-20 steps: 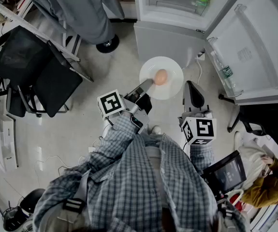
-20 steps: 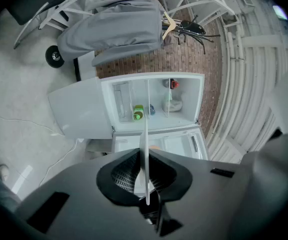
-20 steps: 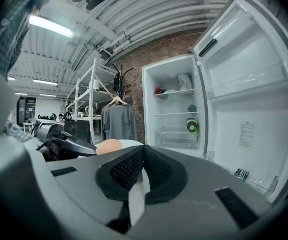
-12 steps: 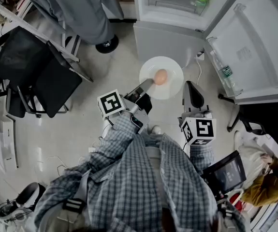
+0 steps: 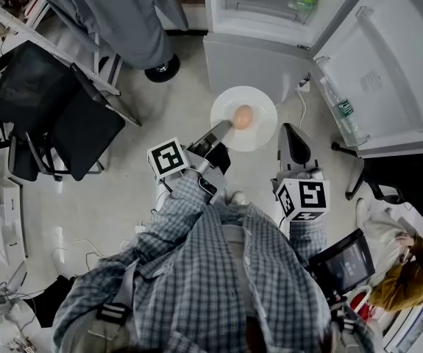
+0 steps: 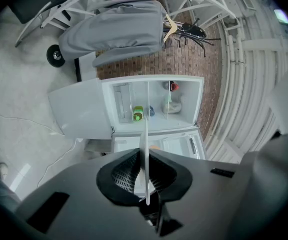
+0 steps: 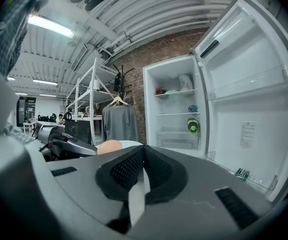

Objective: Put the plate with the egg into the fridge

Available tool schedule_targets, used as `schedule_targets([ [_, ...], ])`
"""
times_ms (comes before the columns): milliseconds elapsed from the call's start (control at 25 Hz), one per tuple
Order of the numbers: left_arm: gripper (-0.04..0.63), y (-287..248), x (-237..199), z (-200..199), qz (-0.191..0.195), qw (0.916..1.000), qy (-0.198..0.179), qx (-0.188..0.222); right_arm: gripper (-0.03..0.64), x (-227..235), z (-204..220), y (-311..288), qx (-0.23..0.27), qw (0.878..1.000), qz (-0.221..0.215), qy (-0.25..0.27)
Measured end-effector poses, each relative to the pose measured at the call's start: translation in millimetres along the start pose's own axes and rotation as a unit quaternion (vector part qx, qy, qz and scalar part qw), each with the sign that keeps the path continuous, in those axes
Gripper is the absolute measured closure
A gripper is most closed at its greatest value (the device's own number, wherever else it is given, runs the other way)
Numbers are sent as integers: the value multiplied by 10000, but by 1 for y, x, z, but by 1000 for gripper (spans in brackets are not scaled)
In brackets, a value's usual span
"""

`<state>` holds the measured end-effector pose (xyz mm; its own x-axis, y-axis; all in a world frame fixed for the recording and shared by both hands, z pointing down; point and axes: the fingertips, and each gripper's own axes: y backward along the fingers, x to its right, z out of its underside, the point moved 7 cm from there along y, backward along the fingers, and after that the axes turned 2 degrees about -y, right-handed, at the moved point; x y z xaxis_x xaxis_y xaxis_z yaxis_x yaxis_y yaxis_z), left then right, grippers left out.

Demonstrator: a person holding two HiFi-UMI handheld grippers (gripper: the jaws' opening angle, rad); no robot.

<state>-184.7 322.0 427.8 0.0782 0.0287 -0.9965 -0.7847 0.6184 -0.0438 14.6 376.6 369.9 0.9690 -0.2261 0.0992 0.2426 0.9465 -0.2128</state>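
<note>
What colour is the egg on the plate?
The egg is orange-brown; the head view shows it best.

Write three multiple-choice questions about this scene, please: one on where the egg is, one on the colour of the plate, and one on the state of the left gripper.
1. Where does the egg lie?
A. on the floor
B. on the plate
C. on a shelf

2. What colour is the plate?
A. white
B. red
C. black

3. In what state is the left gripper?
A. open, above the plate
B. shut on nothing
C. shut on the plate's rim

Answers:
1 B: the head view shows the egg resting on the plate, near its middle.
2 A: the plate is plain white in the head view.
3 C: the left gripper view shows the plate's thin edge clamped between the jaws.
</note>
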Motion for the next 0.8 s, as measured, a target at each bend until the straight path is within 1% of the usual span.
schedule_targets([
  [400,569,13,4,-4,186,9998,30,-40,611,-19,0,6,7,9999,113,85],
  [520,569,20,1,-7,136,9999,-30,-85,611,-25,1,6,36,9998,155,75],
  [800,569,36,-1,-17,197,9998,56,-23,611,-47,7,7,-1,9999,151,79],
])
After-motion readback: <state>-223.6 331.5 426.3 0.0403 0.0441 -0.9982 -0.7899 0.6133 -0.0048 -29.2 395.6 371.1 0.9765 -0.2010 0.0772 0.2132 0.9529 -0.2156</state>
